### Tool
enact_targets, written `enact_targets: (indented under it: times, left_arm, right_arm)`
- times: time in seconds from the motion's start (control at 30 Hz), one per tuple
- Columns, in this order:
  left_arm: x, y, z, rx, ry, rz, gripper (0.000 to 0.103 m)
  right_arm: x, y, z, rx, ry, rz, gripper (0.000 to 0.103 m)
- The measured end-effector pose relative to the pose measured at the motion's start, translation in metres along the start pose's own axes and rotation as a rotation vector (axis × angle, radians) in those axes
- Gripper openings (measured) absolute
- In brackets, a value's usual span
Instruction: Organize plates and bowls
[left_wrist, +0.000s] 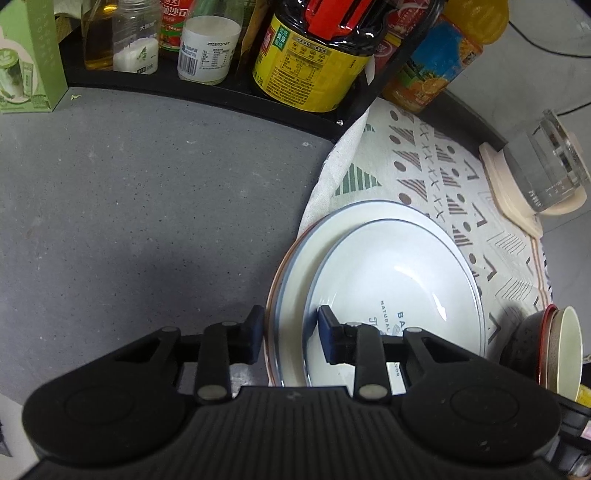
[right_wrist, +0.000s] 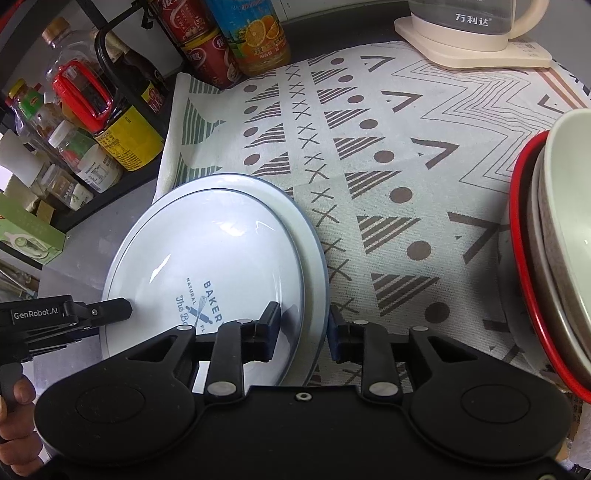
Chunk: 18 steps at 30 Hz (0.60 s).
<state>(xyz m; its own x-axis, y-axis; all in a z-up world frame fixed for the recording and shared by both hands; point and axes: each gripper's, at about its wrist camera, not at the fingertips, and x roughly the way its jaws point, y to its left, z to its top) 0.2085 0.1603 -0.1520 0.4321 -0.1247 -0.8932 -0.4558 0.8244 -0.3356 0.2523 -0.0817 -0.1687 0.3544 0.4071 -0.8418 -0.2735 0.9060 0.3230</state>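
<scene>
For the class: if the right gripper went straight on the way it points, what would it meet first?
Probably the plates' rim: the right gripper already straddles the near edge of the stack, one finger over the top plate, one outside above the cloth. Depth is unclear.

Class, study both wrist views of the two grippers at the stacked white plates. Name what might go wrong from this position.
1. The plate stack overhangs the patterned cloth onto the grey counter; lifting it unevenly might tilt it.
2. The left gripper and right gripper straddle opposite rims; unequal grip might let the glossy top plate slide off.
3. The stacked bowls sit near the right; a sideways swing might knock them.
</scene>
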Motion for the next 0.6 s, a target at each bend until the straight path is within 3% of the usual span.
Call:
enact_targets:
  times: [0.13, 0.27, 0.4, 0.47, 0.6]
  left_arm:
    - [-0.011, -0.009, 0.006, 0.034, 0.011, 0.003, 0.039]
    - [-0.025, -0.021, 0.01, 0.064, -0.015, -0.007, 0.067]
    - [-0.035, -0.038, 0.012, 0.081, -0.049, 0.007, 0.076]
    - [-0.038, -0.045, 0.013, 0.076, -0.062, -0.002, 0.079]
    - [-0.044, -0.063, 0.009, 0.073, -0.089, 0.01, 0.088]
  right_arm:
    - [-0.012, 0.003, 0.002, -0.013, -0.017, 0.0, 0.031]
    - [-0.032, 0.005, 0.01, -0.039, -0.065, 0.033, 0.057]
    - [-0.047, 0.004, 0.018, -0.066, -0.106, 0.048, 0.073]
    - [-0.053, 0.0, 0.021, -0.07, -0.127, 0.047, 0.089]
    - [-0.068, -0.011, 0.029, -0.085, -0.15, 0.057, 0.097]
